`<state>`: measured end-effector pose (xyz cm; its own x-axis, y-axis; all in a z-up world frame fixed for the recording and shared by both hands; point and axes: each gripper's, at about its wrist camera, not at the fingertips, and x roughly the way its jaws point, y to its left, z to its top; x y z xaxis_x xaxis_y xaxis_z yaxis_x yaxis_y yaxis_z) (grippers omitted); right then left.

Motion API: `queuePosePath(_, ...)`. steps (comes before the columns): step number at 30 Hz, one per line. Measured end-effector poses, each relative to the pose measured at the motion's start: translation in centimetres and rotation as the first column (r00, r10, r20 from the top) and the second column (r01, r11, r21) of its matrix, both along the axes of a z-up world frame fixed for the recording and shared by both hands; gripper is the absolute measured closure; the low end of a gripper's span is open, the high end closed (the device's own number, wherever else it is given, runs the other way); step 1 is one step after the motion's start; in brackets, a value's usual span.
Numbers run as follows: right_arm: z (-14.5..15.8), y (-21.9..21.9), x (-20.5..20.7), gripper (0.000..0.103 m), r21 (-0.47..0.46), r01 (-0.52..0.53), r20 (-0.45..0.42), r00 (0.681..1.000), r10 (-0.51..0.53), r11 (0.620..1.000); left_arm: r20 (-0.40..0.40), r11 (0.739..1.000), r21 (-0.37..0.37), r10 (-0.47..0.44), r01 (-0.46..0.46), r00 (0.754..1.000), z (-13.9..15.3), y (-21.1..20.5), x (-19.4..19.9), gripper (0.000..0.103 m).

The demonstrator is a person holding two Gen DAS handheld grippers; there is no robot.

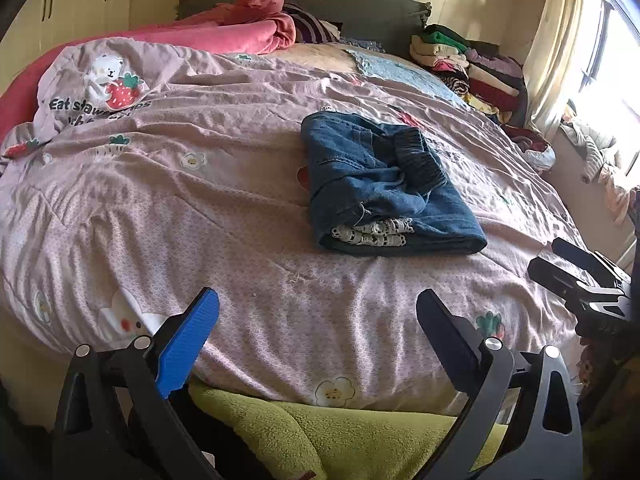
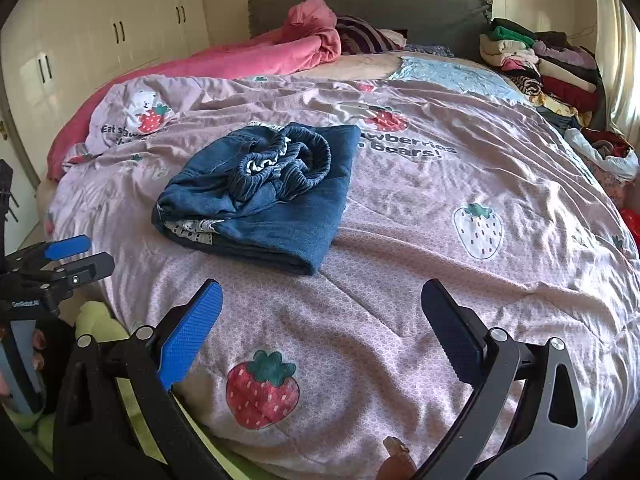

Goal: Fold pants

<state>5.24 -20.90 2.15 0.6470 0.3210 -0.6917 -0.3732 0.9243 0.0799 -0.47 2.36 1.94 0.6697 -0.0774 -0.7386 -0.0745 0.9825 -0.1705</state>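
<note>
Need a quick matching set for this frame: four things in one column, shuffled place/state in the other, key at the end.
Things:
1. denim pants
2. pink blanket
3. stack of clothes
4. left gripper

Place or state:
A. piled at the far right corner of the bed, by the curtain
B. open, holding nothing, over the near edge of the bed
C. folded into a bundle in the middle of the quilt
D. bunched along the far left side, near the headboard

Pairs: 1-C, 2-D, 3-A, 4-B
</note>
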Motion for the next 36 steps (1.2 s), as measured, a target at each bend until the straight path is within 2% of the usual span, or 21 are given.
queuePosePath(36,0.05,0.01,0.11,0.009,-0.005,0.004,0.002,1.0,-0.004,1.0,-0.007,1.0,0.0,0.001,-0.001,1.0,0.05,-0.19,-0.13,0.004)
